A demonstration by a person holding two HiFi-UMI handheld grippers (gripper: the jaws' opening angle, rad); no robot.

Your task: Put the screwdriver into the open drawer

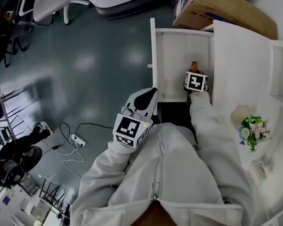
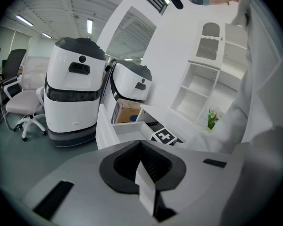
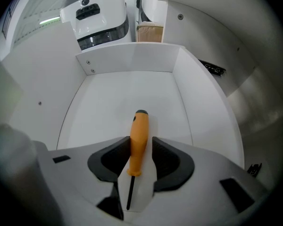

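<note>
- Right tool (image 3: 141, 144) points steeply down into the open drawer (image 3: 127, 60). Its jaws are apart with the screwdriver (image 3: 139, 135) between them. One pad sits right against the orange handle and there's a sliver of gap at the other, so it's not clamped.
- The screwdriver is inside the drawer, near the middle. The handle's butt end points at the drawer floor and the dark shaft runs back toward the tool body. Can't tell if the butt actually touches the floor.
- Bare white drawer floor shows all round the handle, and all four drawer walls stand well clear of it.
- Left tool (image 2: 141, 147) has its jaws together with nothing in them. It hangs just outside the drawer's front corner, over the floor (image 1: 85, 55).
- The white worktop (image 1: 240, 69) runs along one side of the drawer, its edge overhanging that drawer wall close to the right sleeve.
- Cardboard box (image 1: 217, 6) sits just past the drawer's far end.
- A little bunch of flowers (image 1: 252, 128) is on the worktop, well back from the drawer.
- On the drawer's open side it's wide grey floor, with a power strip (image 1: 78, 139) and cables well away from it.
</note>
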